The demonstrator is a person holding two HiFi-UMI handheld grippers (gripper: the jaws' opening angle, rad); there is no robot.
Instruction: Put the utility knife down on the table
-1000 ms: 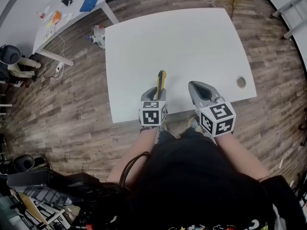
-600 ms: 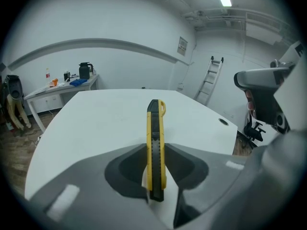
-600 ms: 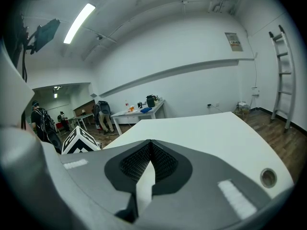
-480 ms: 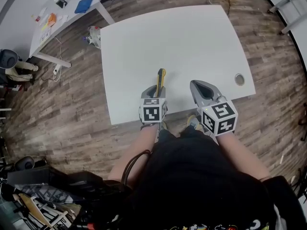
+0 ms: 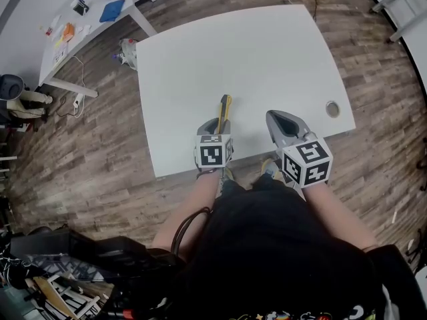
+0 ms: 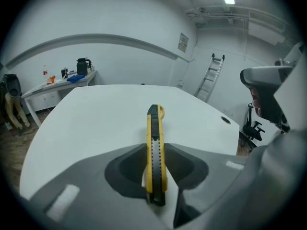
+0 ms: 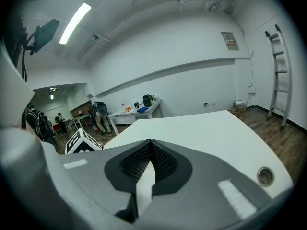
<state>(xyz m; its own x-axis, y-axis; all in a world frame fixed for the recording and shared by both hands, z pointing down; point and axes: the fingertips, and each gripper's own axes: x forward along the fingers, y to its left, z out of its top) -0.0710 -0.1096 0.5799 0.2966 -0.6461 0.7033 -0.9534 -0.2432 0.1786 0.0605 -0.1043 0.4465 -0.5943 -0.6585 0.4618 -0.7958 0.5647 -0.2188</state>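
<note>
A yellow and black utility knife [image 6: 155, 152] is clamped between the jaws of my left gripper [image 6: 154, 176], its tip pointing away over the white table [image 6: 96, 114]. In the head view the knife [image 5: 225, 109] sticks out forward of the left gripper [image 5: 214, 129] near the table's [image 5: 233, 59] front edge. My right gripper [image 5: 281, 127] hovers beside it to the right, over the same edge. Its jaws are closed with nothing between them; the right gripper [image 7: 146, 176] shows only bare table [image 7: 201, 128] ahead.
A round cable hole [image 5: 333, 109] sits near the table's right front corner. A second table with small items [image 5: 80, 19] stands at the far left over wooden floor [image 5: 80, 145]. A ladder [image 6: 211, 75] leans on the wall. The person's dark clothing [image 5: 267, 245] fills the near view.
Both grippers and the knife hold nearly the same spot; only the head camera has shifted slightly.
</note>
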